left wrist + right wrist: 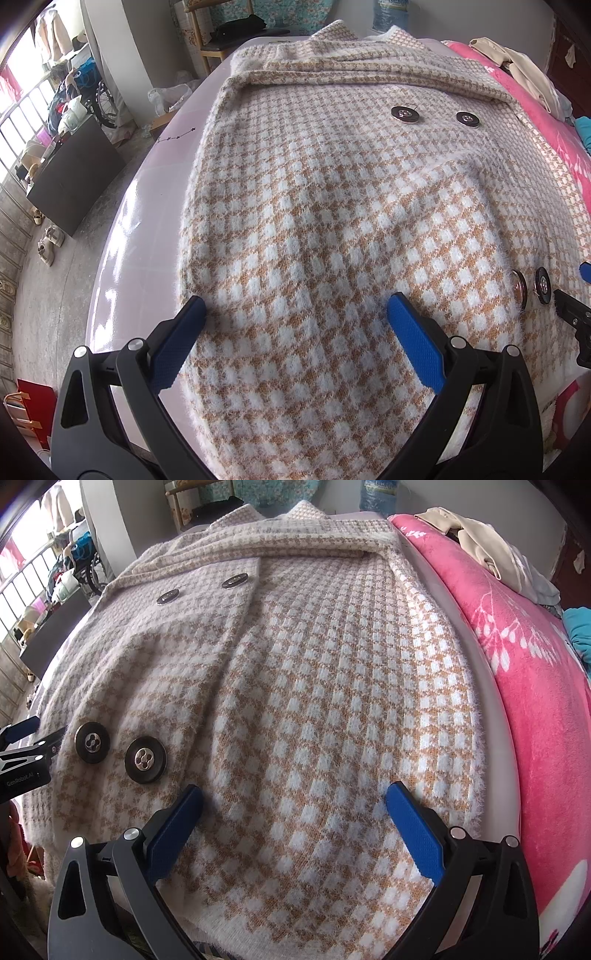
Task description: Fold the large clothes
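A fuzzy tan-and-white houndstooth coat [314,206] [314,686] lies flat on a pale table, collar at the far end, both sleeves folded in over the front. Large dark metal buttons [406,112] [146,759] show on its front. My left gripper [295,310] is open just above the coat's left side, nothing between its blue fingers [413,339]. My right gripper [294,794] is open over the coat's right side, also holding nothing. Each gripper's tip shows at the edge of the other's view, the right gripper [576,314] and the left gripper [26,753].
The glossy lavender table [147,206] ends at a left edge above a concrete floor. A pink flowered blanket [535,686] lies along the right, with beige clothes [491,550] and a teal garment [580,631] on it. A dark cabinet [74,181], shoes and a chair stand left.
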A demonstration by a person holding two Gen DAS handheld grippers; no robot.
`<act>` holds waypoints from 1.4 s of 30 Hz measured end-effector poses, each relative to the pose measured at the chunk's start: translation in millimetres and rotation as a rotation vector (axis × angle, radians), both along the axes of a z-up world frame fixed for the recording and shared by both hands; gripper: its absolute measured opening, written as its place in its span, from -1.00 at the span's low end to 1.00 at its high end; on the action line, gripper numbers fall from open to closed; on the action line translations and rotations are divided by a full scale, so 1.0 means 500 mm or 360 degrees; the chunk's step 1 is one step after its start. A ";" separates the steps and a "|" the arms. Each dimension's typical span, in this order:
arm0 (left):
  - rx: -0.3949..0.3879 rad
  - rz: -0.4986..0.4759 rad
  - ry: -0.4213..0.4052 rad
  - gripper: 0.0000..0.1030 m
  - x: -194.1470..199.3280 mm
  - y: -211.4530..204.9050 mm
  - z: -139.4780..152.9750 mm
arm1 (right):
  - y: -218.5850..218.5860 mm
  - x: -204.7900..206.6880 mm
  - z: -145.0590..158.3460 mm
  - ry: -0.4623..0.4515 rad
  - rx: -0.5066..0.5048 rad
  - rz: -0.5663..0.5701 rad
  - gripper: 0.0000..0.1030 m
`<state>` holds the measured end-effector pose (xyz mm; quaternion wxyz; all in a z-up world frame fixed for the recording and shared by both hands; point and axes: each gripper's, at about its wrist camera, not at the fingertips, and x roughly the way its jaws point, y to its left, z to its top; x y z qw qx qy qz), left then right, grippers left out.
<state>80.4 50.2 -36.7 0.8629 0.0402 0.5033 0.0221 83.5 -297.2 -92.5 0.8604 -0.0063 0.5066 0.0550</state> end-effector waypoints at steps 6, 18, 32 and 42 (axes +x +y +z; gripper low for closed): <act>0.0000 0.0000 0.0000 0.85 -0.001 0.000 0.000 | 0.001 -0.001 0.000 0.0000 0.0000 0.0000 0.88; -0.0008 -0.0003 -0.0004 0.85 0.000 0.001 0.000 | 0.001 -0.001 -0.001 -0.0010 -0.0005 -0.0009 0.88; -0.0058 -0.0058 0.0028 0.85 0.006 0.008 -0.002 | 0.005 -0.009 0.000 -0.0014 -0.0007 -0.0067 0.88; -0.0110 -0.0072 0.0030 0.85 0.005 0.015 -0.004 | 0.003 -0.016 0.000 -0.0045 -0.0004 -0.0074 0.88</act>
